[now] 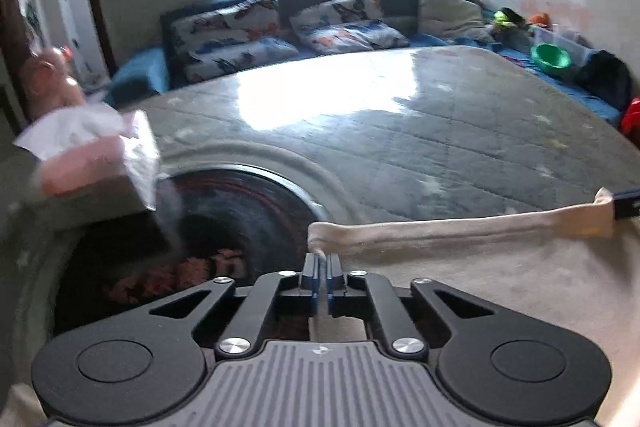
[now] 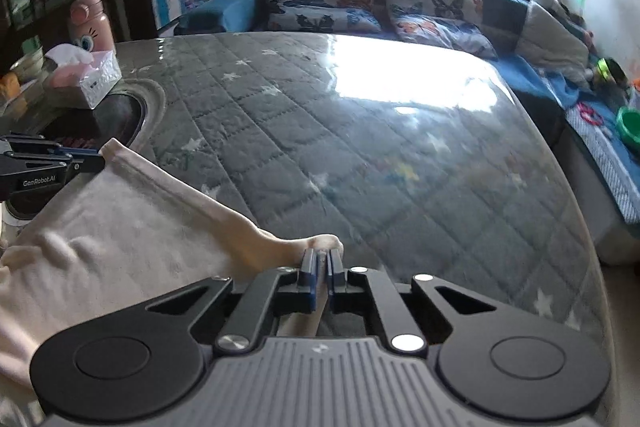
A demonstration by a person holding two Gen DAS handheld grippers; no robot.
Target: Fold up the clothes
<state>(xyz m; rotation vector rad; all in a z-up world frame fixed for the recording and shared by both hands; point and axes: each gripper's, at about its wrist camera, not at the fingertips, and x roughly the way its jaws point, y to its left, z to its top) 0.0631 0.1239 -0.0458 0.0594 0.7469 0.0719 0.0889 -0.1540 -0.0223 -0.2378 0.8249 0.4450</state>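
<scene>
A cream garment (image 1: 500,275) hangs stretched between my two grippers above the near edge of a table (image 1: 400,147) covered by a grey quilted cloth with stars. My left gripper (image 1: 321,259) is shut on the garment's left corner. My right gripper (image 2: 321,255) is shut on the other corner of the garment (image 2: 120,227). The taut hem runs between them. In the left wrist view the right gripper's tip (image 1: 626,203) shows at the far right; in the right wrist view the left gripper (image 2: 96,161) shows at the far left. The garment's lower part hangs out of sight.
A tissue box (image 2: 86,79) and a pink bottle (image 2: 90,23) stand at the table's left end beside a round dark opening (image 1: 240,219). A blue sofa with butterfly pillows (image 2: 320,3) lies behind the table. Toys and a green bowl (image 1: 551,55) sit at the right.
</scene>
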